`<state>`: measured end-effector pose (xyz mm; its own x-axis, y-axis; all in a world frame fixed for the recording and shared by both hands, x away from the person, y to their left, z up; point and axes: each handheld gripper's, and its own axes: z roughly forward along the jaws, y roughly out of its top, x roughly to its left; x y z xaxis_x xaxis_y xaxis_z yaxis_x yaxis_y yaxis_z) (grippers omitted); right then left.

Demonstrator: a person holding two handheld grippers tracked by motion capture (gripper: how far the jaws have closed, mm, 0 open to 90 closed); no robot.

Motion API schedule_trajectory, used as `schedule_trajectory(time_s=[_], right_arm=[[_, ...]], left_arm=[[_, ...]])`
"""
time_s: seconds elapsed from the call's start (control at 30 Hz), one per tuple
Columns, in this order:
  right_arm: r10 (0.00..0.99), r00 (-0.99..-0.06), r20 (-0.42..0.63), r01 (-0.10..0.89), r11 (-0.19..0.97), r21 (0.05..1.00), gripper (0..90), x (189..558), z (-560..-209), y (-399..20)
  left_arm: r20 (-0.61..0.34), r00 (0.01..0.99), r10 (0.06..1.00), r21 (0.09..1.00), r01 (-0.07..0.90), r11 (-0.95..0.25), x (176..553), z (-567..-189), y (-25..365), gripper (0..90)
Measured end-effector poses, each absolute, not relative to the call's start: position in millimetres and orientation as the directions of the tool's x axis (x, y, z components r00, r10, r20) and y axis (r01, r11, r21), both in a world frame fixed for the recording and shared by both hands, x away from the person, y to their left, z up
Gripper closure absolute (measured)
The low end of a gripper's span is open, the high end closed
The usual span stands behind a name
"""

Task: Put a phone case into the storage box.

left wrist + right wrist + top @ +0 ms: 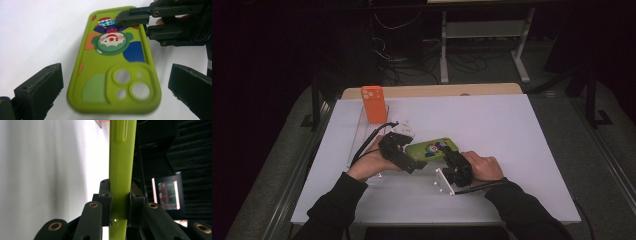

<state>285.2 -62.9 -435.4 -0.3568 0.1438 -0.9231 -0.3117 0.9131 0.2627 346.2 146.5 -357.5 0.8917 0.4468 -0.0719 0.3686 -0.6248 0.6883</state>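
Black right gripper (pixel 120 202) pinches rounded, seemingly rubbery green phone case (pixel 115 62).

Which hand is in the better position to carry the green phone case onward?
Right. The right gripper is shut on the end of the green phone case, while the left gripper stands open, its jaws apart from the case's sides.

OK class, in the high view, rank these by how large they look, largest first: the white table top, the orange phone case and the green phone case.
1. White table top, by far the largest.
2. and 3. Green phone case and orange phone case look alike in size; the grippers hide part of the green one, so no ranking.
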Motion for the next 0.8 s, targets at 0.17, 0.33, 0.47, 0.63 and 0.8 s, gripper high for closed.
schedule_trajectory(time_s=[0.17, 0.33, 0.47, 0.63, 0.8], right_arm=[[0.236, -0.446, -0.863, -0.254, 0.892, 0.375, 75.9, 293, -430, -70], [0.342, -0.543, -0.767, -0.169, 0.850, 0.498, 75.9, 302, -423, -79], [0.484, -0.623, -0.614, -0.045, 0.762, 0.646, 75.9, 306, -419, -83], [0.579, -0.690, -0.434, 0.071, 0.652, 0.755, 75.8, 313, -415, -88], [0.639, -0.719, -0.274, 0.166, 0.541, 0.825, 75.9, 320, -412, -96]], left_arm=[[-0.068, 0.880, 0.470, 0.717, 0.371, -0.590, 349, -355, 151, 0.0], [-0.062, 0.871, 0.488, 0.727, 0.375, -0.575, 350, -354, 154, 0.0], [-0.048, 0.871, 0.488, 0.732, 0.364, -0.577, 353, -354, 155, 0.0], [-0.057, 0.855, 0.515, 0.726, 0.389, -0.567, 353, -357, 154, 0.0], [-0.065, 0.838, 0.542, 0.737, 0.406, -0.540, 354, -357, 152, 0.0]])
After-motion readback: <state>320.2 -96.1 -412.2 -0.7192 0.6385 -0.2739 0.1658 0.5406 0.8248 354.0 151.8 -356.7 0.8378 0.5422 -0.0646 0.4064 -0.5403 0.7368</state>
